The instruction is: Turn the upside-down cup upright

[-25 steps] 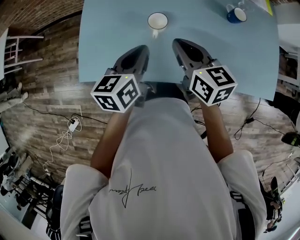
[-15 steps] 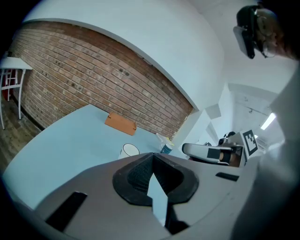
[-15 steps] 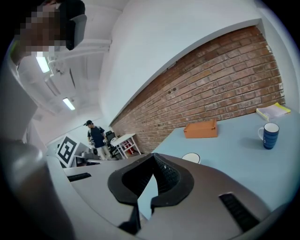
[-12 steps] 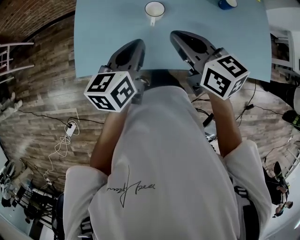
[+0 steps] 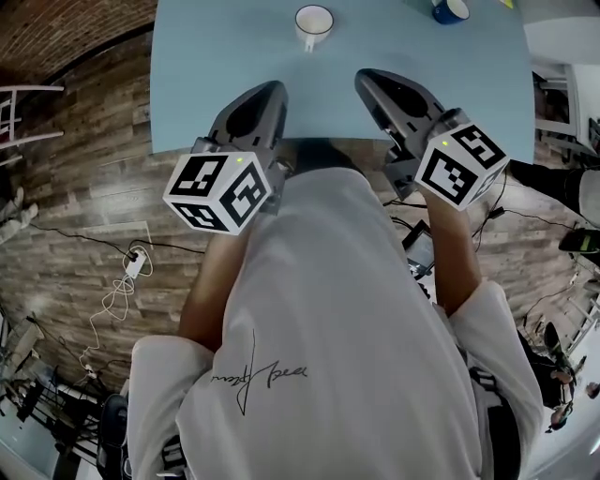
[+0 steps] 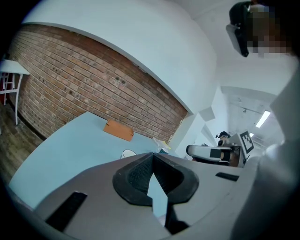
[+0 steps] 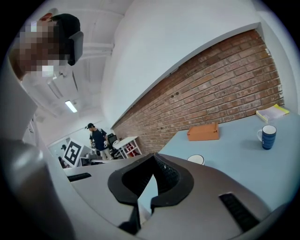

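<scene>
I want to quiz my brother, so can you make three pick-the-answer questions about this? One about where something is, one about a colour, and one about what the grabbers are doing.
1. Where is the white cup?
A) on the floor
B) on the table, ahead of both grippers
C) in the right gripper

2. What colour is the mug near the yellow book?
A) blue
B) red
C) green

3. What do the left gripper and the right gripper hold?
A) a cup each
B) a box
C) nothing

Answers:
1 B, it stands on the tabletop beyond the gripper tips.
2 A, its body is dark blue.
3 C, each pair of jaws meets at the tips with nothing between.
</scene>
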Motion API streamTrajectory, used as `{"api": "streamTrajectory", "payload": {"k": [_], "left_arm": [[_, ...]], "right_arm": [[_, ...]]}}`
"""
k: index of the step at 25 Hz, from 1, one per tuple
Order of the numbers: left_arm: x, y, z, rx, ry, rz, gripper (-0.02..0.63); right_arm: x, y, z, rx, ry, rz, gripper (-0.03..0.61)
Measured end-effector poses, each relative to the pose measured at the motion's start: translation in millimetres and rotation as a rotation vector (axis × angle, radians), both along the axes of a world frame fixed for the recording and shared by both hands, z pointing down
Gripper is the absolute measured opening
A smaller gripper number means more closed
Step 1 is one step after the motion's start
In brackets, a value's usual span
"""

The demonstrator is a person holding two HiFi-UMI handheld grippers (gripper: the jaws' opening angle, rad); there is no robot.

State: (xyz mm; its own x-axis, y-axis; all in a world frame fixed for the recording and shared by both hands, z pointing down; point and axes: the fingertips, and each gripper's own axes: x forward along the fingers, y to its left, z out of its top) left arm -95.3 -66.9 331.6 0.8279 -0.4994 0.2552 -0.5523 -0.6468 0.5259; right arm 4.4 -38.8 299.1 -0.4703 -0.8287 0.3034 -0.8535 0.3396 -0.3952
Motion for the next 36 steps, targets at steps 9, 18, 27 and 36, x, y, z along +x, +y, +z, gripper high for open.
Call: {"api": "streamTrajectory", "payload": {"k": [9,18,27,36], "left_arm": [[-3,13,-14,0.016,0.027,0.017,0.011],[-5,21,-24,0.044,0.026,0.021,0.011],[-17,22,-22,0.051,0.018,-0.011,0.011],[-22,17,-32,0.04,0.033,-0.019,0.011]], "right_arm": [[4,26,-9,0.017,0.035,0.022,0.02],[-5,43,-15,0.037,0.062,0.036,0.02],[-12,44,-15,0.055,0.066,0.046,0.02],[-21,39,-25,0.051,0.076,0.034,0.02]]}}
